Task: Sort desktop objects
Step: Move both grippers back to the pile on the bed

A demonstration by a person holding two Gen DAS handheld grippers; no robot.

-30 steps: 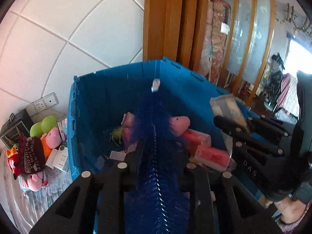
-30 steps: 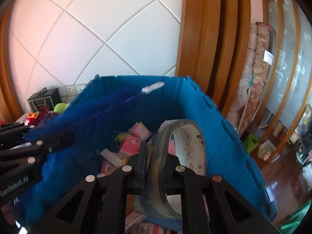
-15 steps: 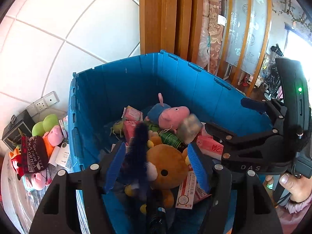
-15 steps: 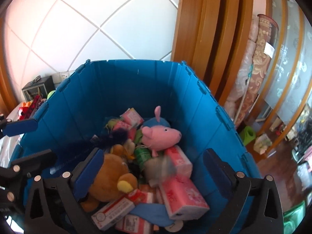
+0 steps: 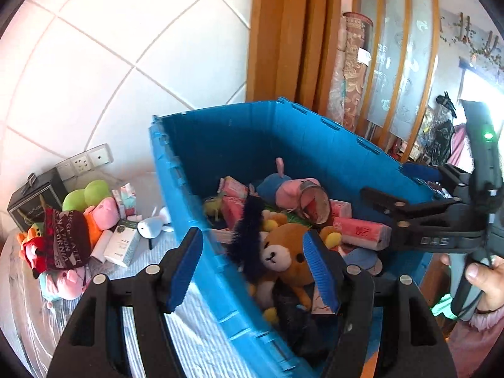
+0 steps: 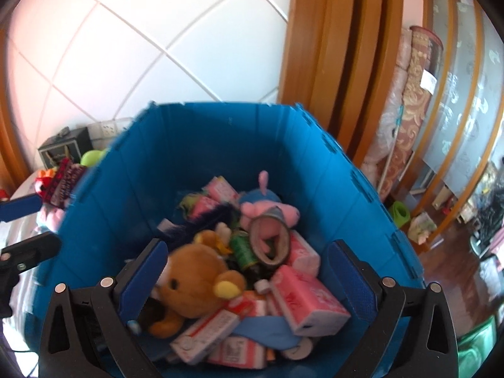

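Blue crate [image 6: 220,145] was recorded holding the blue brush [image 5: 249,220], tape roll [image 6: 271,239] and plush toys, both hand-held grippers [image 5: 252,261] [image 6: 245,280] spread empty, while several, apparently toys and boxes [image 5: 72,230], were left on the counter [image 5: 189,330].

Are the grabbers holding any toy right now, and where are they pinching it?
No. The left gripper and right gripper are both open and empty; the tape roll and blue brush lie in the blue bin.

White tiled wall [image 5: 132,50], wooden door frame [image 6: 340,63], dark wood floor [image 6: 447,271]
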